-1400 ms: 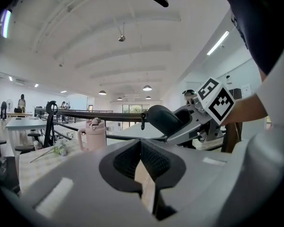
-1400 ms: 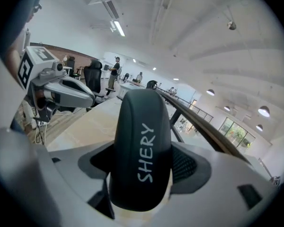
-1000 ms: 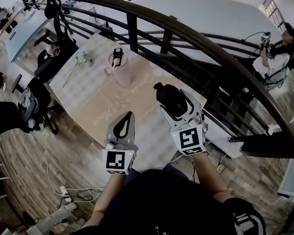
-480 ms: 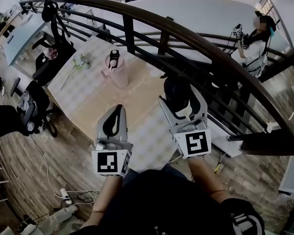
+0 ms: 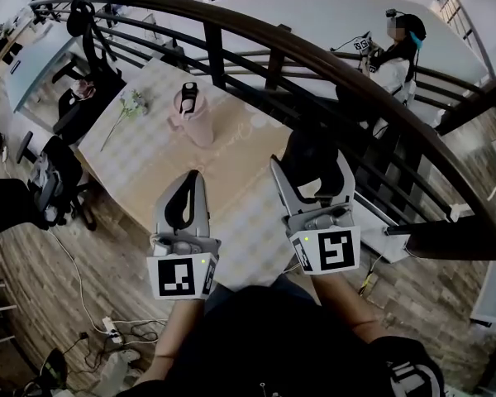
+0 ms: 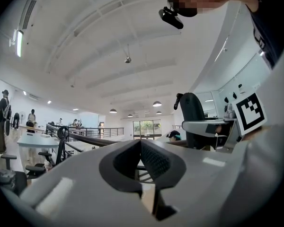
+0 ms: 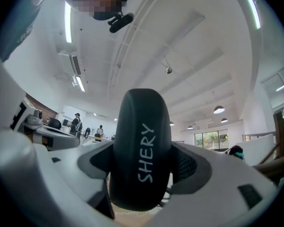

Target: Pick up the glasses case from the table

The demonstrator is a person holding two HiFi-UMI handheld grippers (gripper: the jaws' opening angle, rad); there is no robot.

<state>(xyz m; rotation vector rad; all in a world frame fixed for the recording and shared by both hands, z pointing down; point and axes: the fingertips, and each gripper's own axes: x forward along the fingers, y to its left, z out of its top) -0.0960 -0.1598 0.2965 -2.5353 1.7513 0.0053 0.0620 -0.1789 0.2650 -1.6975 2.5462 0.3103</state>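
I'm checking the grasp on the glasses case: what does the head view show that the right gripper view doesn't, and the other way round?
Only the head view: the table, with a pink flask and a flower sprig on it, and the left tongs, shut and empty. Only the right gripper view: the white print SHERY on the case, and ceiling lamps. Both: the dark glasses case clamped in the right tongs.
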